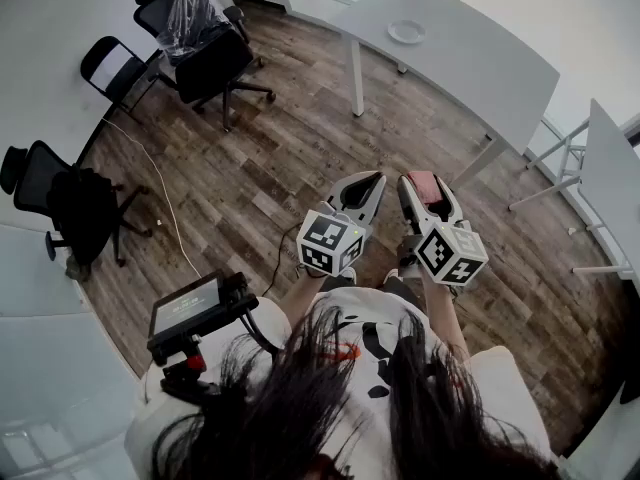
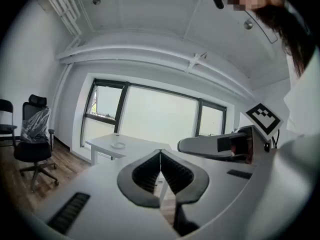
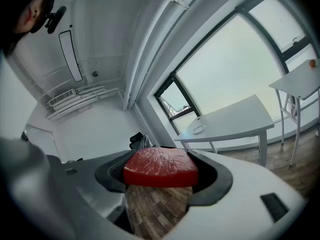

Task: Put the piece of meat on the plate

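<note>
A red slab of meat (image 3: 160,168) sits clamped between the pads of my right gripper (image 3: 161,171), whose jaws stand wide around it. From the head view the meat (image 1: 424,185) shows as a pinkish piece between the right gripper's (image 1: 429,200) jaws. My left gripper (image 2: 160,168) is shut with nothing in it, its pads meeting; it hangs beside the right one (image 1: 362,198). The white plate (image 1: 406,32) lies far off on the white table (image 1: 470,58); the plate also shows small in the left gripper view (image 2: 118,145) and the right gripper view (image 3: 199,129).
Black office chairs (image 1: 205,43) stand at the far left on the wood floor, another chair (image 1: 70,208) nearer left. A second white table (image 1: 612,183) stands at the right. A screen on a mount (image 1: 195,308) sits near the person's left side. A cable (image 1: 165,203) runs across the floor.
</note>
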